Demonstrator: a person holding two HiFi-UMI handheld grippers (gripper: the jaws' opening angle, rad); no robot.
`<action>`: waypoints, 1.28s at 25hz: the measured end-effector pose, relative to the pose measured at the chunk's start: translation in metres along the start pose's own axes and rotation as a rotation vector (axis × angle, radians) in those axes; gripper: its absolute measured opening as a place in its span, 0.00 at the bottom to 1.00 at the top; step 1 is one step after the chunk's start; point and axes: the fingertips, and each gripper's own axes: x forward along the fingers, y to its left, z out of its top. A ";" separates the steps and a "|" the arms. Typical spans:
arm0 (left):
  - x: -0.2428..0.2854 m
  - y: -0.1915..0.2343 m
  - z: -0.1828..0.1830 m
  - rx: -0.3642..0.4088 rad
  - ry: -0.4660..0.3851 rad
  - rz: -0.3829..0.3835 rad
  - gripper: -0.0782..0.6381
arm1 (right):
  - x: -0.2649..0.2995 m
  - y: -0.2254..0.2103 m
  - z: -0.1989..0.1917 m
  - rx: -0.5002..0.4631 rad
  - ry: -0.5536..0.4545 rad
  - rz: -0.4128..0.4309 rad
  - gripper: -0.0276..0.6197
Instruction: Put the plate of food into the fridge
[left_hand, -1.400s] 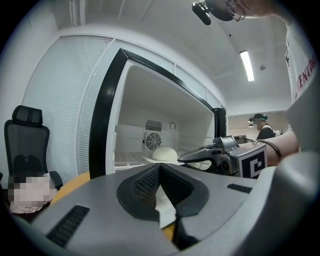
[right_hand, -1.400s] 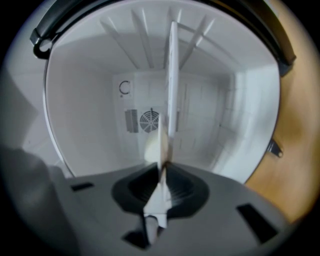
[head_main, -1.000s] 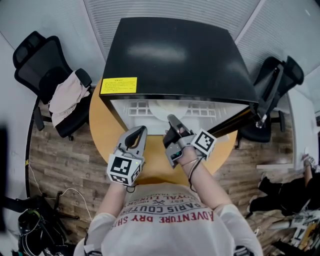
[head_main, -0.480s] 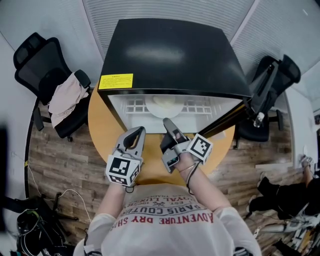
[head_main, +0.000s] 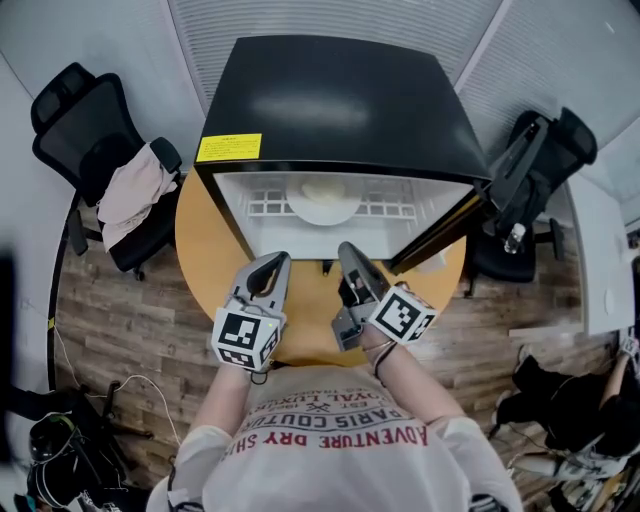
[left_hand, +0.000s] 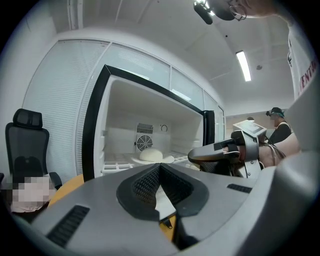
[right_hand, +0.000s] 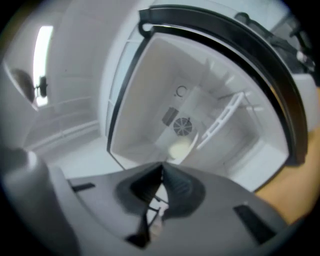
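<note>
Plate (head_main: 323, 200) is in fridge (head_main: 340, 100) — L gripper (head_main: 280, 260) & R gripper (head_main: 348, 252) both shut, empty — next I'd push door (head_main: 445, 232) closed.

The person wears a white short-sleeved T-shirt (head_main: 335, 465) with red lettering across the chest. The left gripper (head_main: 283, 260) and right gripper (head_main: 346, 250) are grey, with black ribbed fingers (left_hand: 142, 187) and black-and-white marker cubes (head_main: 245, 338).

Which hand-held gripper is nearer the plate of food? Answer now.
Right. The right hand-held gripper, jaws shut empty, points at the plate from outside the fridge; the left hand-held gripper is farther left.
</note>
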 end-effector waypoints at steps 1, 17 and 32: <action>-0.001 -0.002 0.001 0.002 -0.002 0.001 0.15 | -0.003 0.001 0.001 -0.103 0.006 -0.026 0.09; -0.005 -0.022 0.005 0.033 -0.002 0.000 0.15 | -0.028 0.022 0.008 -0.970 -0.034 -0.095 0.09; -0.008 -0.038 0.014 0.053 -0.032 -0.025 0.15 | -0.041 0.028 -0.010 -0.852 0.032 -0.042 0.09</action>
